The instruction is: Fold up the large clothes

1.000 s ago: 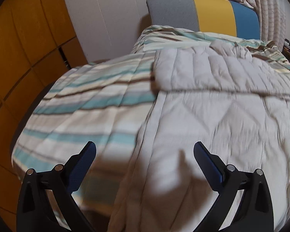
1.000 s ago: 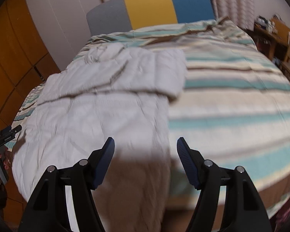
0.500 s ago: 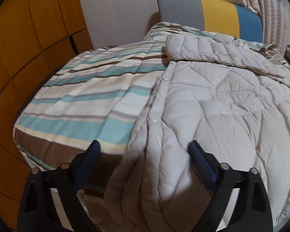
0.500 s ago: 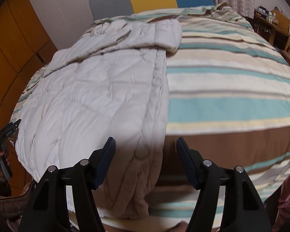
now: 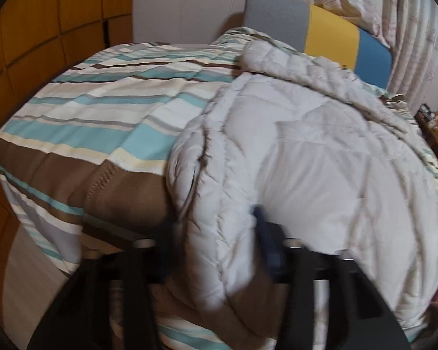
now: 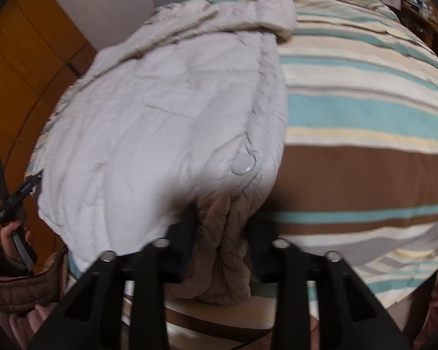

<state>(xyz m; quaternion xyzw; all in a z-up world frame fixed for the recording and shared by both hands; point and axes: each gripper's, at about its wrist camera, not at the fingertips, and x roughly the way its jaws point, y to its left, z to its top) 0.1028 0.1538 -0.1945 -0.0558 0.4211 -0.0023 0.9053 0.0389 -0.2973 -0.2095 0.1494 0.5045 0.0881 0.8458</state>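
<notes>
A pale grey-white quilted puffer coat lies spread lengthwise on a bed covered by a striped duvet of teal, cream and brown bands, its puffy diamond stitching creased, its upper part bunched in a rumpled roll near the grey, yellow and blue headboard, and its hem spilling over the foot edge. The left gripper has its fingers on either side of the coat's hanging left hem edge, seemingly pinching it, though blur makes that hard to confirm. The right gripper is narrowed onto the bunched right hem corner, just below a round snap button on the placket.
</notes>
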